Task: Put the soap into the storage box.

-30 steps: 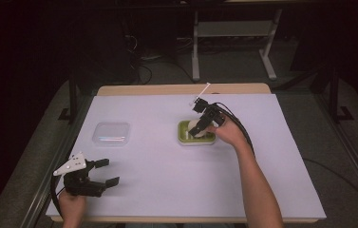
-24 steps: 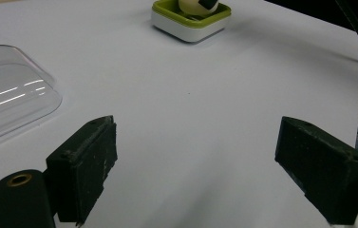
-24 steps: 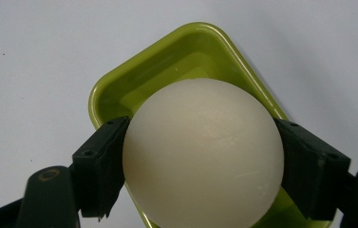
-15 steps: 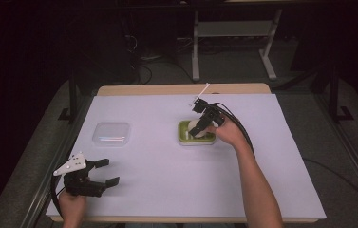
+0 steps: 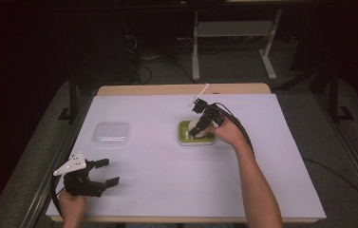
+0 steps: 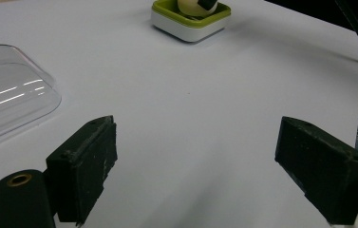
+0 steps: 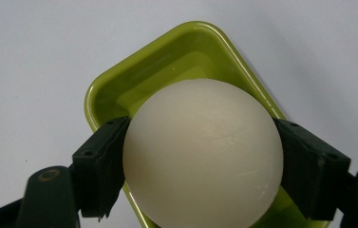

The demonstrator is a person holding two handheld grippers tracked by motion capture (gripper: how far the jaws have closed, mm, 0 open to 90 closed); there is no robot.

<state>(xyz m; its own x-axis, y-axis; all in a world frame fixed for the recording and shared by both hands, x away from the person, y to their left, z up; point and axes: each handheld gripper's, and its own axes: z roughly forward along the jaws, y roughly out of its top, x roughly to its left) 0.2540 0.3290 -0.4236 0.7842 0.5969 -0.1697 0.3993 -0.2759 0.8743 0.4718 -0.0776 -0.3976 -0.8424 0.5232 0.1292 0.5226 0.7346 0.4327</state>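
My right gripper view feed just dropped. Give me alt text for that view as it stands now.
A smooth cream-white ball sits clamped between the right tongs, one black jaw pressed to each of its sides. Beneath it lies a shallow lime-green rectangular tray on a plain white tabletop; whether the ball touches the tray floor cannot be told.

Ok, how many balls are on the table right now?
1. The cream ball sits over the green tray, with the right gripper shut on it. The clear lid lies apart at the left; nothing shows under it.
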